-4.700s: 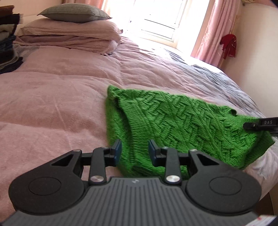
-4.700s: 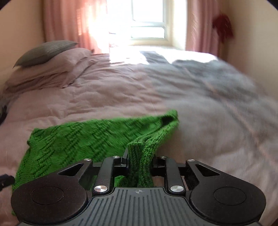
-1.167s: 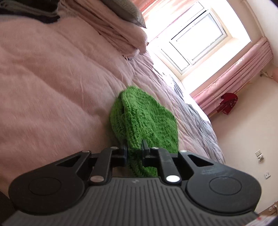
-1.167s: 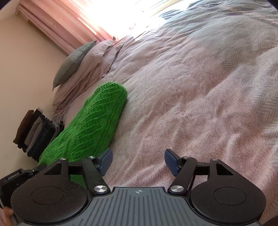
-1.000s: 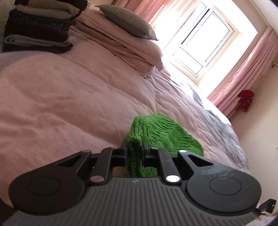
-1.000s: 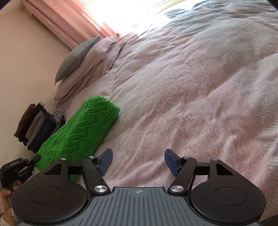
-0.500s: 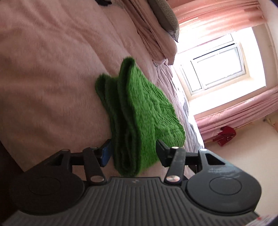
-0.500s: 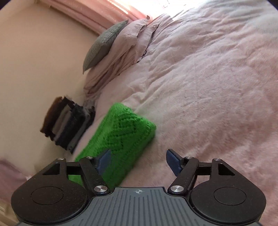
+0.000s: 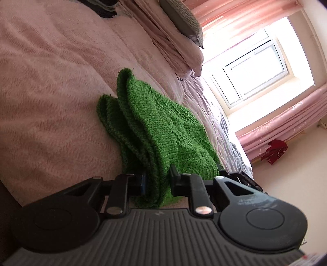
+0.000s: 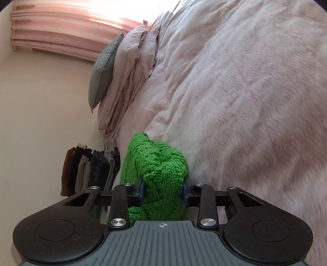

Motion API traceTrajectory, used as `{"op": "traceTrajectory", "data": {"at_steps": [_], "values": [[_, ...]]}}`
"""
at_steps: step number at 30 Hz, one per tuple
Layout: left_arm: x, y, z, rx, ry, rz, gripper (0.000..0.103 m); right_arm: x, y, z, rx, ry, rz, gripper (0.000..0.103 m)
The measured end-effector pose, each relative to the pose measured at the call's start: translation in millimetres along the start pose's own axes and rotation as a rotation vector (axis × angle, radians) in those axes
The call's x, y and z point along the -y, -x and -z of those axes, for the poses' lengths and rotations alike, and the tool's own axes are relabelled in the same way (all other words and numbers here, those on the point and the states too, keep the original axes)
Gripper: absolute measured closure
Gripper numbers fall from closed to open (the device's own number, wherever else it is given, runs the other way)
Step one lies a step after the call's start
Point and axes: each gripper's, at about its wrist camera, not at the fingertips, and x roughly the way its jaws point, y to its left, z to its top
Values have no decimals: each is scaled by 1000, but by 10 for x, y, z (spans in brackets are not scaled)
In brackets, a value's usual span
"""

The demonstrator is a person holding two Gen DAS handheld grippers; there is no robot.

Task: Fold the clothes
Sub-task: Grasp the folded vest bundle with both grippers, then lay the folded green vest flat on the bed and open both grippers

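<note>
A folded green knit sweater (image 9: 163,131) lies in thick layers on the pink bed cover (image 9: 51,92). My left gripper (image 9: 157,182) is shut on the near end of the folded stack, with the layers bunched between its fingers. In the right wrist view the same sweater (image 10: 157,163) bulges between the blue pads, and my right gripper (image 10: 163,190) is shut on that other end. Part of the right gripper's black body (image 9: 239,178) shows behind the sweater in the left wrist view.
Pink pillows with a grey cushion (image 9: 181,18) lie at the head of the bed. A stack of folded dark clothes (image 10: 90,169) sits beside the sweater near the wall. A bright window (image 9: 253,69) with pink curtains and a red item (image 9: 273,151) stand beyond the bed.
Both grippers were open around the folded sweater half a second ago; now both have closed on its ends. The right gripper moved in onto the sweater.
</note>
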Motion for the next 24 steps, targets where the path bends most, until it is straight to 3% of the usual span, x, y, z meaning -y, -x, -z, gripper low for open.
{"op": "traceTrajectory", "data": {"at_steps": [4,7,11,12,15,17,18,21,24], "values": [[-106,153,-333,-12,-45,-35,86,-110,392,585,-5,-62,17,73],[-250,200,-484,-46,-83,-68,86,-161,545,929,15,-19,28,69],[-190,181,-441,-88,-135,-121,82,-239,576,840,6,81,117,58],[-126,241,-430,-73,-174,-146,82,-326,618,806,23,128,135,57],[127,446,-419,71,-334,-264,85,-827,790,891,183,485,247,57],[310,462,-453,141,-420,-300,85,-1111,775,972,267,696,267,58],[393,398,-480,141,-448,-288,85,-1215,691,975,274,768,264,58],[676,41,-523,128,-544,-260,84,-1447,200,979,264,972,258,73],[820,-383,-551,150,-626,-326,83,-1398,-406,961,215,1106,351,76]]}}
